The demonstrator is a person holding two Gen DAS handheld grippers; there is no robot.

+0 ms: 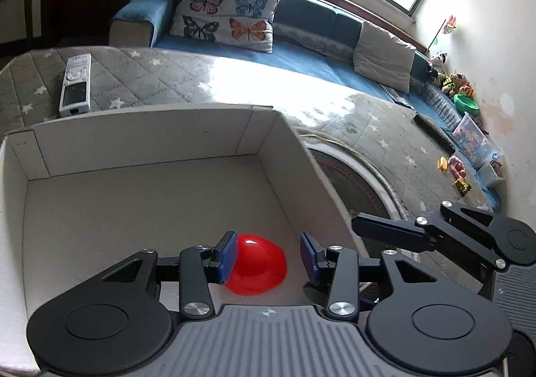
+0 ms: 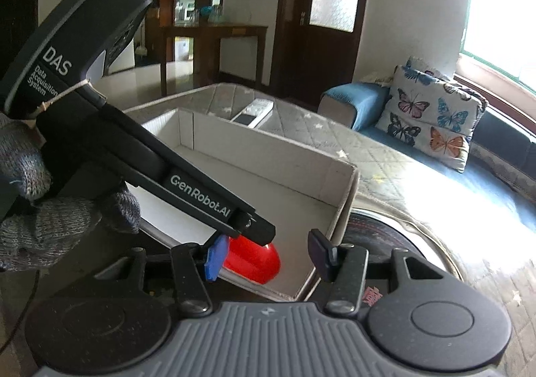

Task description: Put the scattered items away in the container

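Observation:
A white cardboard box [image 1: 147, 142] stands open in front of me. On its floor at the near right corner lies a red rounded item [image 1: 259, 265]. My left gripper [image 1: 268, 256] is down inside the box, open, with the red item between its blue pads: the left pad touches it, the right pad stands clear. In the right wrist view my right gripper [image 2: 268, 258] is open over the box's near corner, above the red item [image 2: 254, 261], with one finger outside the wall [image 2: 338, 209]. A white remote [image 1: 76, 84] lies on the quilted cover beyond the box.
A gloved hand [image 2: 43, 196] holds the left gripper's black body [image 2: 187, 182] across the right wrist view. Behind are a blue sofa [image 1: 301, 59] with a butterfly pillow [image 1: 227, 15], small toys [image 1: 459, 172] at the far right, and a dark round patterned surface [image 1: 351, 182] beside the box.

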